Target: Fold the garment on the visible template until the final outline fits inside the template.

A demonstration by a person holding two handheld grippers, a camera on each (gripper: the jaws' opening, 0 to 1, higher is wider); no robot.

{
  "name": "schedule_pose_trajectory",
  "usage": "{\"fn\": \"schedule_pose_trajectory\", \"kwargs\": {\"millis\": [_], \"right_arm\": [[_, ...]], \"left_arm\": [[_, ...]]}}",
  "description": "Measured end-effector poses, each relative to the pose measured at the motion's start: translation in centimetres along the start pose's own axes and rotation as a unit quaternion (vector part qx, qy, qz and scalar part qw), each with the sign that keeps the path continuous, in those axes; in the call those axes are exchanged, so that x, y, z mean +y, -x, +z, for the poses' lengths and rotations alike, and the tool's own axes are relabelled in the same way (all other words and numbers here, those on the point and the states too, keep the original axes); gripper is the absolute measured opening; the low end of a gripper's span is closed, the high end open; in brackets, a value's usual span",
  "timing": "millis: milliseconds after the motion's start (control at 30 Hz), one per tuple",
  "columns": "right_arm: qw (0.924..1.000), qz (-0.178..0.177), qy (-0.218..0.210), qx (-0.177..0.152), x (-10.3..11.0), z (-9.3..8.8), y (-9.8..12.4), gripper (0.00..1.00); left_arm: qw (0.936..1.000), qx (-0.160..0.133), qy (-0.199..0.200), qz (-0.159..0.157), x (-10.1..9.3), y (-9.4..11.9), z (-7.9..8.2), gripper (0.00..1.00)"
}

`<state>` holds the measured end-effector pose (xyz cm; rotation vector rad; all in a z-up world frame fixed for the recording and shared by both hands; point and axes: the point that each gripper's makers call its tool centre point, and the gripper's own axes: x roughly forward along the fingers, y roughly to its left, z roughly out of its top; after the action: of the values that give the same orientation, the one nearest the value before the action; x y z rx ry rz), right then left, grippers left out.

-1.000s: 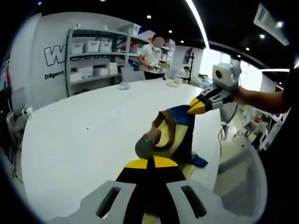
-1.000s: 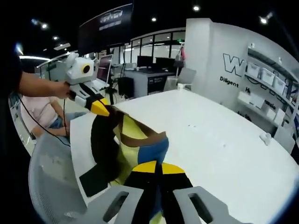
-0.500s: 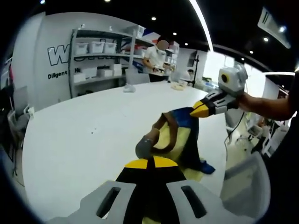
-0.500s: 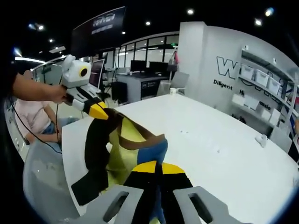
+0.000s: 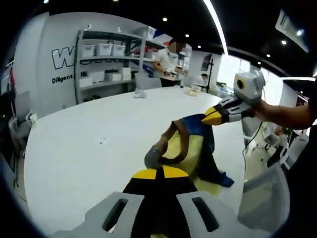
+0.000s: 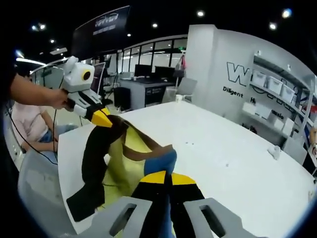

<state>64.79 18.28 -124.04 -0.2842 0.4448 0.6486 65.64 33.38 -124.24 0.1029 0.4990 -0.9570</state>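
Note:
A garment [image 5: 190,144] in yellow, blue, brown and black hangs bunched between my two grippers above the white table [image 5: 89,129]. My left gripper [image 5: 159,173] is shut on a grey and black part of it at the bottom of the left gripper view. My right gripper [image 5: 212,115] comes in from the right, shut on the blue edge. In the right gripper view my right gripper [image 6: 162,177] is shut on the blue cloth. There the left gripper [image 6: 103,118] holds the black part, and a black sleeve [image 6: 91,168] droops to the table [image 6: 233,158].
A grey chair [image 5: 262,198] stands at the table's near edge, as does another chair [image 6: 34,188]. Shelves with bins [image 5: 99,64] and a standing person [image 5: 166,62] are at the back. A seated person [image 6: 29,124] is beyond the table edge. A small white object [image 5: 140,93] lies far off.
Both grippers have stayed shut on the garment. The views have drifted a little, and the garment's hanging lower end has swung slightly toward the table edge.

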Motion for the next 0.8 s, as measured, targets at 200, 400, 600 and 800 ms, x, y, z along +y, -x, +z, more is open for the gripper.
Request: {"fn": "schedule_pose_trajectory", "kwargs": {"millis": [200,400,600,800], "right_arm": [[1.0,-0.008,0.004,-0.002,-0.9,0.2,-1.3,0.0],[0.9999,-0.016,0.002,-0.001,-1.5,-0.3,-2.6,0.0],[0.9997,-0.022,0.008,0.006,-2.1,-0.7,-3.5,0.0],[0.9995,-0.029,0.013,0.009,-3.1,-0.9,-4.5,0.0]], "left_arm": [[1.0,-0.002,0.004,0.006,1.3,-0.7,0.2,0.0],[0.9998,-0.002,0.014,0.012,2.3,-1.5,0.0,0.0],[0.9996,-0.002,0.018,0.02,2.8,-2.2,0.0,0.0],[0.9996,-0.001,0.017,0.022,3.3,-2.8,0.0,0.0]]}}
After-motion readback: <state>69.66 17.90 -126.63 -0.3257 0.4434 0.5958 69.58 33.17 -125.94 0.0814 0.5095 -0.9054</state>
